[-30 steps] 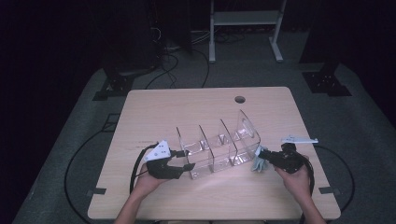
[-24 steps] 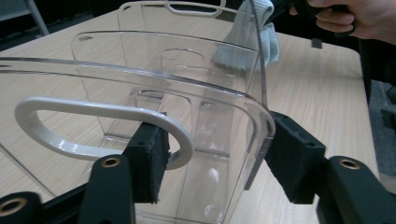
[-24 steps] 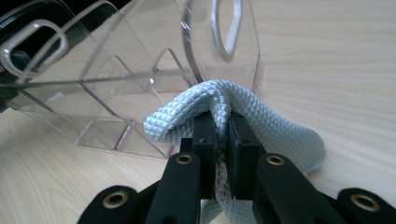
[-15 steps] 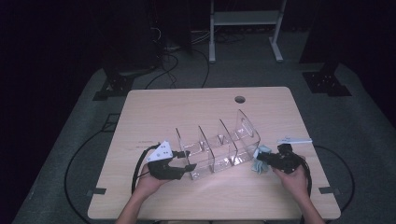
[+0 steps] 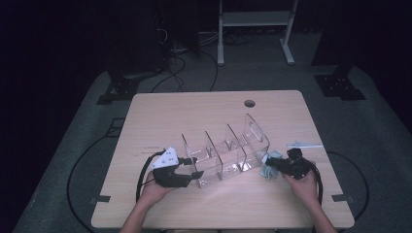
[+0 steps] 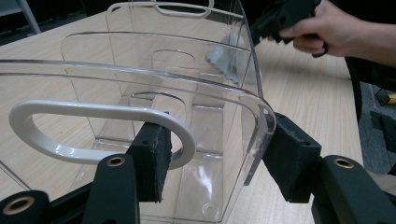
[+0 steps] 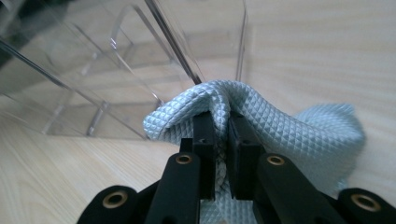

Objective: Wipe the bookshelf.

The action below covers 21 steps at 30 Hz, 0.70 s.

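Note:
A clear acrylic organizer (image 5: 223,155) with several compartments lies slantwise on the wooden table (image 5: 194,111). My left gripper (image 5: 192,166) holds its near left end. In the left gripper view one pad (image 6: 152,161) sits inside the end wall by the white-edged handle cutout (image 6: 93,114). The other pad (image 6: 289,161) presses the outer corner, so my left gripper (image 6: 219,163) is shut on the organizer (image 6: 187,70). My right gripper (image 5: 274,167) is shut on a light blue waffle cloth (image 5: 267,170). The cloth (image 7: 289,126), bunched in my right gripper (image 7: 222,135), rests against the organizer's right end (image 7: 93,70).
A pale paper strip (image 5: 303,144) lies on the table just beyond the right hand. A round cable hole (image 5: 249,103) sits near the far edge. Behind the table stand a white frame (image 5: 252,19) and dark equipment, with cables on the floor.
The right gripper with the cloth has shifted slightly left along the organizer's right end. The left gripper and the organizer have stayed in place.

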Tool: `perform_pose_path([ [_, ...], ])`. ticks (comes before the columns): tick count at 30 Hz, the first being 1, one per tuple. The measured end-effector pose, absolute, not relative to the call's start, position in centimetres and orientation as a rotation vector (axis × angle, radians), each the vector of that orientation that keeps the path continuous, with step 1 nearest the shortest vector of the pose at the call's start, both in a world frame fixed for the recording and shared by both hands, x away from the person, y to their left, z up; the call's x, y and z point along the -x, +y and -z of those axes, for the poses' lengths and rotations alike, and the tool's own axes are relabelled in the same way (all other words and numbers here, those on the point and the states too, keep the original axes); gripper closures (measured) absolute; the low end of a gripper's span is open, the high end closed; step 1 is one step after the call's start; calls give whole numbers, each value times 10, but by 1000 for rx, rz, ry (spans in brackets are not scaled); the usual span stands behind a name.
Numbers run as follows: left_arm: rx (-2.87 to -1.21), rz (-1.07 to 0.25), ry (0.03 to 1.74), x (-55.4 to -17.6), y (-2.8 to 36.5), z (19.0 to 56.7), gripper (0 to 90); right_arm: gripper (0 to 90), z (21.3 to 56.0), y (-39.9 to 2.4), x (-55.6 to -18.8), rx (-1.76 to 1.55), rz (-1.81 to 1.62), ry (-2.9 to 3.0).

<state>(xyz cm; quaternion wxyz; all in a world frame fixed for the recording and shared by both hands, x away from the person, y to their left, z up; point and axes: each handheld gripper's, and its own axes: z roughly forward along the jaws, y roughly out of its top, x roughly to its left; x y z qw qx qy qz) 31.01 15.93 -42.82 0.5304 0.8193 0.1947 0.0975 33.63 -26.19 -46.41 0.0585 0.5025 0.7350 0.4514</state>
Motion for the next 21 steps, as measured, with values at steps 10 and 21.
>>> perform_pose_path([
  [10, -1952, -234, 466, -310, 159, 429, 448, 828, 471, -261, -336, -1540, -1361, 2248],
  [21, -1950, -234, 467, -310, 159, 429, 448, 828, 479, -258, -338, -1563, -1322, 2268],
])
